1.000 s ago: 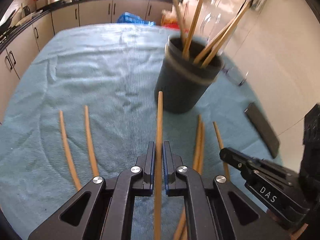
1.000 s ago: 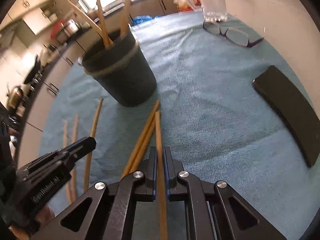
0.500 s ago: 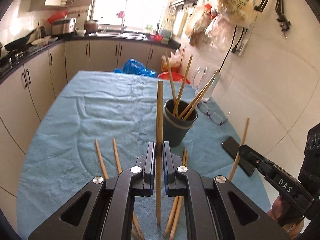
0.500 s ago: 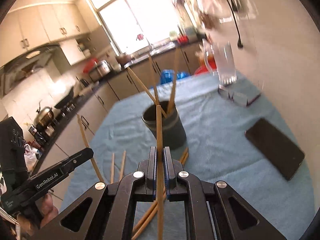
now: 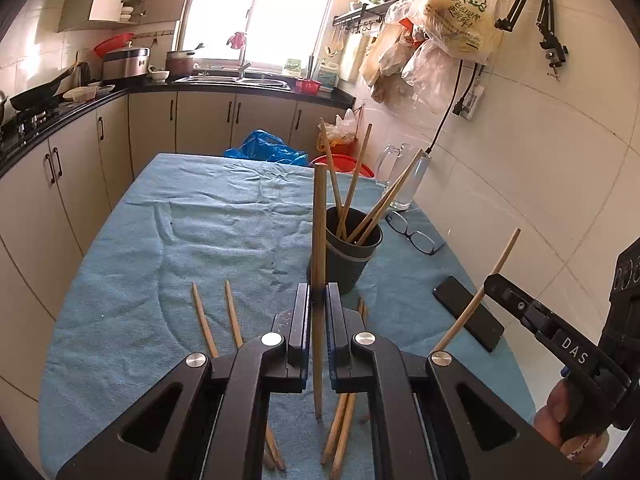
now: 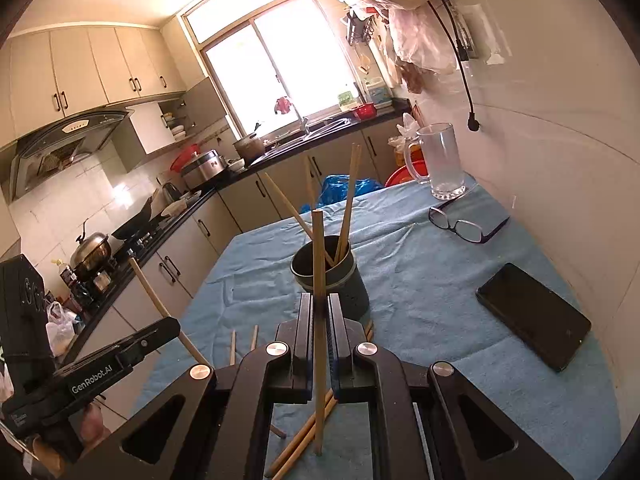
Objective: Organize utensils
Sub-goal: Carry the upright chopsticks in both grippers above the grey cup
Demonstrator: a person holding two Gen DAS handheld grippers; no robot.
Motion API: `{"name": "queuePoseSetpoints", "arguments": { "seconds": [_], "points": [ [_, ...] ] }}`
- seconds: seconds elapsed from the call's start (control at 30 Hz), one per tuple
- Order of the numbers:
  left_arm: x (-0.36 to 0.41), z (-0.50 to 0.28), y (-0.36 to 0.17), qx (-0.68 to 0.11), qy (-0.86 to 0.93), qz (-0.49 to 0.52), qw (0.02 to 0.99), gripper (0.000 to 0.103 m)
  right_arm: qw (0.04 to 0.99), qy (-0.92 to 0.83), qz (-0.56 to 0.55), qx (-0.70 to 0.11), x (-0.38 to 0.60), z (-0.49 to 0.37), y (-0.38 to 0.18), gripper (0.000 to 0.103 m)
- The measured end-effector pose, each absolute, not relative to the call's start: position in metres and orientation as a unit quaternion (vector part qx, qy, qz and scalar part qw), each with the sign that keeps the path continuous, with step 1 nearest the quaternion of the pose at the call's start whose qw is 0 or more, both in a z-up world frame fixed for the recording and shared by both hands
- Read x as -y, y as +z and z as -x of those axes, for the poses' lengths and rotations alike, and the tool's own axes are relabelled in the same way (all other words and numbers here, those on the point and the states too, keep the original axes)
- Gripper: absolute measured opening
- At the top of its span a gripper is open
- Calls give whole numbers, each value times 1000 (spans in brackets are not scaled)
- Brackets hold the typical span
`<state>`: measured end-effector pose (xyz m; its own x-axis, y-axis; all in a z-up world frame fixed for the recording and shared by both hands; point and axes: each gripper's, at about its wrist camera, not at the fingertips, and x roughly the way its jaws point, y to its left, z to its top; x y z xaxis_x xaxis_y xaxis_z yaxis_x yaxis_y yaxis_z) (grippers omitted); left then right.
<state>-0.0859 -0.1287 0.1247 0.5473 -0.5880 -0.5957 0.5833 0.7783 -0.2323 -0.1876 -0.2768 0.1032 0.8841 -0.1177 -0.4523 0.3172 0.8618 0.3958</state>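
Both chopsticks lifted clear of the cloth

Raised since a second ago, the left gripper [image 5: 318, 300] and right gripper [image 6: 319, 305] each stay clamped tight on one upright chopstick [image 5: 319, 240] [image 6: 318, 264]. Loose chopsticks [image 5: 208, 322] lie below at 6 o'clock; the dark cup [image 5: 347, 256] stands at 12 o'clock, holding four more

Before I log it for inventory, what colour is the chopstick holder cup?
Dark grey cup; right wrist view.
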Motion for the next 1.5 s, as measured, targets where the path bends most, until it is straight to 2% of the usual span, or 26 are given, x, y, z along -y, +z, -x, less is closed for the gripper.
{"name": "queuePoseSetpoints", "arguments": {
  "seconds": [1.07,1.5],
  "points": [
    [132,84,137,-338,-336,10,879,6,933,-124,-277,-193,310,200,113,6],
    [139,72,163,-330,-342,6,880,6,930,-108,-297,-187,328,196,129,7]
  ]
}}
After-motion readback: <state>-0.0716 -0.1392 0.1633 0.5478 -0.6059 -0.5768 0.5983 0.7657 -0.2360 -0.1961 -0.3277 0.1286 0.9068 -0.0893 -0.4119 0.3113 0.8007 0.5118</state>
